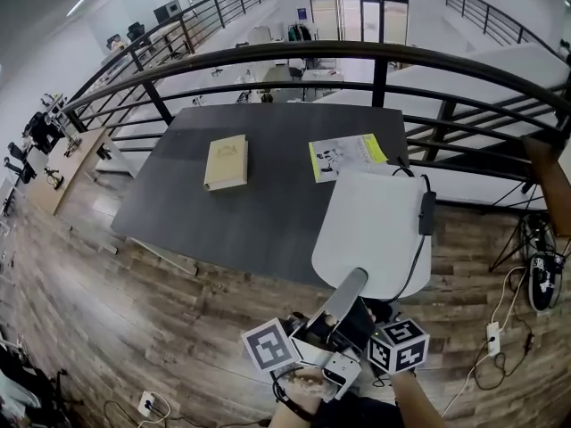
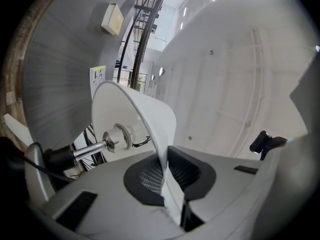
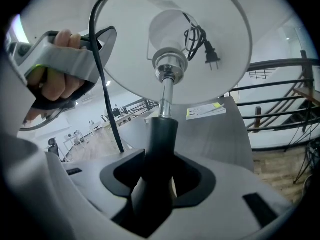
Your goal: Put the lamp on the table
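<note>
The lamp has a white shade [image 1: 375, 230] and a stem [image 1: 344, 296] that is chrome above and black below. It is held tilted in the air by the near right corner of the dark table [image 1: 259, 203]. My right gripper [image 3: 157, 179] is shut on the black part of the stem [image 3: 161, 134]. My left gripper [image 2: 167, 184] is shut on the rim of the shade [image 2: 135, 109], beside the socket [image 2: 118, 136]. In the head view both grippers [image 1: 308, 339] [image 1: 368, 326] sit close together under the shade. The lamp's black cord [image 1: 426, 212] hangs along the shade, and its plug [image 3: 210, 51] lies inside it.
On the table lie a tan book [image 1: 227, 161] and a yellow-edged printed sheet [image 1: 348, 156]. A curved black railing [image 1: 384, 69] runs behind the table. Cables and a power strip [image 1: 492, 333] lie on the wooden floor at the right.
</note>
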`<state>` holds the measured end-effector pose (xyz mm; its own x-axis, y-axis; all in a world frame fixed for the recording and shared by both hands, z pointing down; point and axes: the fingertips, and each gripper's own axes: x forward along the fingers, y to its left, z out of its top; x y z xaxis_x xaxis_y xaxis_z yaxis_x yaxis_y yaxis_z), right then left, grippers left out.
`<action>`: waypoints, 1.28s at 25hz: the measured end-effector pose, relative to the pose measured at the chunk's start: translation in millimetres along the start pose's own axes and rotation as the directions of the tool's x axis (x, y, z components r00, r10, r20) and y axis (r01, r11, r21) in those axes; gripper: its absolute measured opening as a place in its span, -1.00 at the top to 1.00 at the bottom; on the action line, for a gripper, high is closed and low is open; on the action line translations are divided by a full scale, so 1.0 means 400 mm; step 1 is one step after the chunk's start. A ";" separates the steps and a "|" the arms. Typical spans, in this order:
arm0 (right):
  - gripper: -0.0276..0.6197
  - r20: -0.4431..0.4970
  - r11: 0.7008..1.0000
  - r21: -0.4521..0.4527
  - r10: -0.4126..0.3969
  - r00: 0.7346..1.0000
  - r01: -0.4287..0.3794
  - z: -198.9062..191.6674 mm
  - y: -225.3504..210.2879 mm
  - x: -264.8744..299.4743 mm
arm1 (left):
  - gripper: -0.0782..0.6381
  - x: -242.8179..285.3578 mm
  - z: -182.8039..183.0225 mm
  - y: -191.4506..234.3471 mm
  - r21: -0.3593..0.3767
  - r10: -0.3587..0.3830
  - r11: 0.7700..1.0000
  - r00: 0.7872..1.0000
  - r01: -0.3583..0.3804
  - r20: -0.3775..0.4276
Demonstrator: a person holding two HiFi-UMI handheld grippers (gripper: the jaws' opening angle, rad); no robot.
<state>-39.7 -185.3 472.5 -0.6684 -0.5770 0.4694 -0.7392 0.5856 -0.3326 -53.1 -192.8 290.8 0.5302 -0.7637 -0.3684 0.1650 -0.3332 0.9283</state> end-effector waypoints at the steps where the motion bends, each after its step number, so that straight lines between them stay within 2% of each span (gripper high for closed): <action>1: 0.33 0.001 1.000 0.002 -0.004 1.000 0.004 0.012 -0.009 0.013 | 0.67 0.013 0.014 0.005 -0.003 0.000 1.000 1.000 0.000 -0.005; 16: 0.33 0.009 0.997 0.036 -0.071 0.997 0.071 0.158 -0.136 0.224 | 0.67 0.185 0.218 0.112 -0.041 0.014 0.999 0.997 -0.017 -0.071; 32: 0.33 -0.012 0.991 0.056 -0.122 0.992 0.122 0.189 -0.223 0.334 | 0.67 0.266 0.313 0.202 -0.087 0.023 0.996 0.994 -0.032 -0.103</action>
<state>-69.4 -357.6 502.9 -0.5722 -0.6375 0.5159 -0.8189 0.4780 -0.3175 -87.6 -370.3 320.3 0.6166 -0.7102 -0.3398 0.2199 -0.2591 0.9405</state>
